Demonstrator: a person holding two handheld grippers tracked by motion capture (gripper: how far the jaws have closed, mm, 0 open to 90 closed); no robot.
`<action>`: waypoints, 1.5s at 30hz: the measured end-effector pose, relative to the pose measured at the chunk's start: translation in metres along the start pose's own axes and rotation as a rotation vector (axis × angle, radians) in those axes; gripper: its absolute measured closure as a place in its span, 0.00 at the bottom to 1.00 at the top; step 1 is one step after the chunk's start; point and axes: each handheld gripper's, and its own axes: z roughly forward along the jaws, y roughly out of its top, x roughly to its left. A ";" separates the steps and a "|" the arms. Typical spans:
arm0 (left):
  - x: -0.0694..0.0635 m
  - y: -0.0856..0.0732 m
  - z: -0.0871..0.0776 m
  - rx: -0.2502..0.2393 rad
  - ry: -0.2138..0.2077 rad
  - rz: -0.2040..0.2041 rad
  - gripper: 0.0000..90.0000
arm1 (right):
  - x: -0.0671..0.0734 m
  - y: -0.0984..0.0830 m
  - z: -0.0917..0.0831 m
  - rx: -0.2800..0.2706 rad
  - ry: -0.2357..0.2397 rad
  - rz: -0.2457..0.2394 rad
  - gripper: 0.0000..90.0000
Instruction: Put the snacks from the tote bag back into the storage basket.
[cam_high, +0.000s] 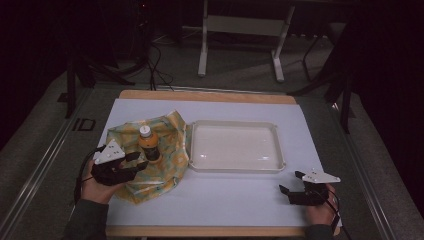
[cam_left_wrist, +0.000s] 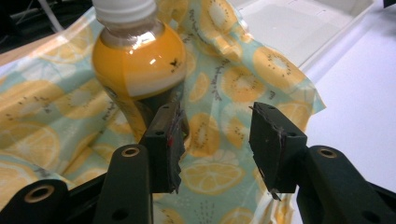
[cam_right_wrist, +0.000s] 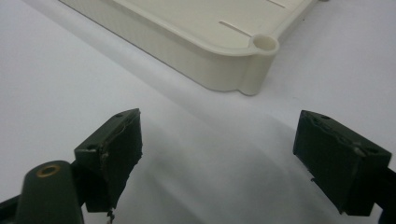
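A small bottle of orange juice (cam_high: 148, 144) with a white cap stands upright on a cloth with orange slices printed on it (cam_high: 165, 172). The cloth lies crumpled on the left part of the white table (cam_high: 225, 195), and its right edge touches a white tray (cam_high: 235, 167) that has nothing in it.

The left gripper (cam_high: 134, 161) is right by the bottle, low down. Its jaws are apart and hold nothing. In the left gripper view one jaw is up against the bottle's dark label, but the bottle sits off to that side, not in the gap between the jaws. The right gripper (cam_high: 291, 183) rests on the table near the tray's front right corner, with its jaws spread wide and nothing in them.

It looks like the step is reaching for the bottle. Next, the left gripper likely needs to slide over so the bottle sits between the jaws, then squeeze.

The bottle's bottom hides behind the jaw, and its label is too dark to read.
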 end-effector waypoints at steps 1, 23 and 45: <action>0.000 0.001 0.000 0.002 0.003 0.002 0.60 | 0.000 0.000 0.000 0.000 0.000 0.000 0.17; 0.014 0.022 -0.007 0.034 0.021 0.042 0.58 | 0.000 0.000 0.000 -0.002 0.000 -0.002 0.17; 0.021 0.044 -0.005 0.095 0.019 0.103 0.55 | 0.000 0.000 0.000 -0.005 0.003 -0.001 0.17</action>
